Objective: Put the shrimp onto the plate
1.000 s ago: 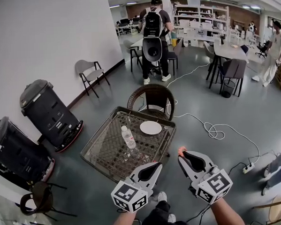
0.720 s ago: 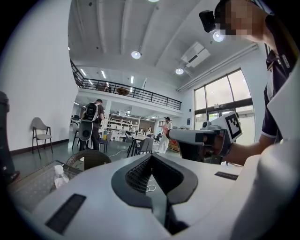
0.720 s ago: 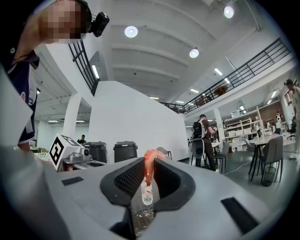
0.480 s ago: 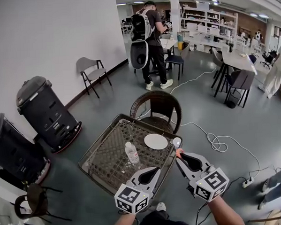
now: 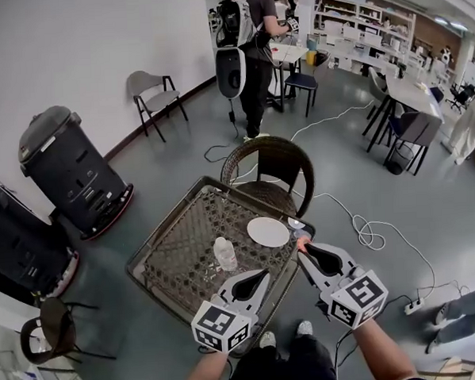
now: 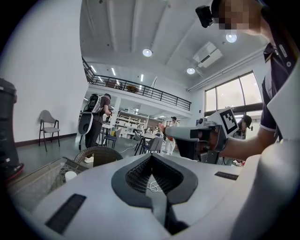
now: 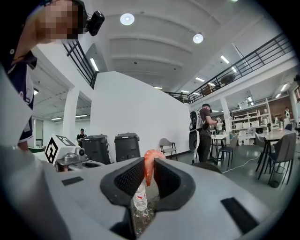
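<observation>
The white plate (image 5: 268, 231) lies on the glass-topped wicker table (image 5: 172, 236), near its right corner. An orange shrimp (image 7: 149, 168) is pinched upright between the tips of my right gripper (image 7: 149, 174), which is shut on it. In the head view that gripper (image 5: 302, 245) hovers just right of the plate, by the table's near right edge, with the shrimp (image 5: 303, 240) at its tip. My left gripper (image 5: 262, 274) is held over the table's near edge, below the plate. Its jaws (image 6: 151, 158) are shut with nothing in them.
A clear water bottle (image 5: 224, 253) stands mid-table, left of the plate. A wicker chair (image 5: 269, 164) sits behind the table. Two black bins (image 5: 65, 166) stand at the left wall. A white cable (image 5: 367, 234) runs over the floor at the right. A person with a backpack (image 5: 249, 30) stands far back.
Both grippers have come forward to the table's near right corner, the right one still holding the shrimp. The table and plate now lie closer below me.
</observation>
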Demonstrator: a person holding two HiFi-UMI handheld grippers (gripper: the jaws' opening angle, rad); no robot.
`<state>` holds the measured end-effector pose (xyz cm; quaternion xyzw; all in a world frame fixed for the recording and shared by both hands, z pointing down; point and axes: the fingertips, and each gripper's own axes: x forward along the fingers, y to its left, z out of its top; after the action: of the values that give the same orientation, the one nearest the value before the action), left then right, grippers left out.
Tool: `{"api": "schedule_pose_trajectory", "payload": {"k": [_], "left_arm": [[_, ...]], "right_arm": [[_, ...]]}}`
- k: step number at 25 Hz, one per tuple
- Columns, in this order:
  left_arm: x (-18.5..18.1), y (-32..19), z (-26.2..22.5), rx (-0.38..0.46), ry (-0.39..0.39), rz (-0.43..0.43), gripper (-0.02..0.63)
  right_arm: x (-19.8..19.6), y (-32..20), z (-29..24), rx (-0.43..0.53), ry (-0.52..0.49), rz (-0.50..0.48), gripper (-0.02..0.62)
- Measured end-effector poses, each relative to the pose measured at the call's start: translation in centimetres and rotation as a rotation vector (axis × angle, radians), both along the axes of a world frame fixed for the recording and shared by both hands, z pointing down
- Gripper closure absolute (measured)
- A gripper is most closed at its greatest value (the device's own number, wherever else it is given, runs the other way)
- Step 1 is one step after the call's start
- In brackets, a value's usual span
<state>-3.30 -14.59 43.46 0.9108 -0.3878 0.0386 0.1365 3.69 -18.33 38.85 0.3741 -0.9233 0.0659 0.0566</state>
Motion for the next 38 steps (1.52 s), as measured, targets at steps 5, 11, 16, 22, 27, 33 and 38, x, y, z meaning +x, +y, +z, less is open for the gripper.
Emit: {"api": "schedule_pose_trajectory", "payload": {"k": [5,11,16,22,27,33,38], "left_arm": [[0.9,-2.4,1.9,-0.033,-0.014,-0.035,0.598],[1.6,-6.5,2.9,-0.055,-0.04,-0.107,0.598],[2.2,-9.7,3.9,-0.085,-0.051,-0.176,0.598],[2.4,-12.5,5.3,-0.112,-0.063,-0.255,0.598],[1.8,-13.5,6.9,-0.146,-0.072,-0.322,0.598],[0.9,-14.2,9.0,-0.199,-0.079,-0.399,0.598],[0.6,-14.6,11.2,-0.248,-0.085,-0.45,0.598]], "right_arm": [[0.1,-2.7,2.0,-0.025,0.022,-0.02,0.531],[-0.2,-7.4,4.3,-0.046,0.036,-0.085,0.531],[0.1,-11.9,6.6,-0.089,0.041,-0.139,0.531],[-0.2,-15.5,10.0,-0.145,0.085,-0.215,0.531],[-1.8,-17.1,14.0,-0.196,0.158,-0.3,0.531],[-3.1,-18.8,20.2,-0.224,0.327,-0.376,0.531],[-4.1,-20.1,26.2,-0.337,0.364,-0.421,0.531]]}}
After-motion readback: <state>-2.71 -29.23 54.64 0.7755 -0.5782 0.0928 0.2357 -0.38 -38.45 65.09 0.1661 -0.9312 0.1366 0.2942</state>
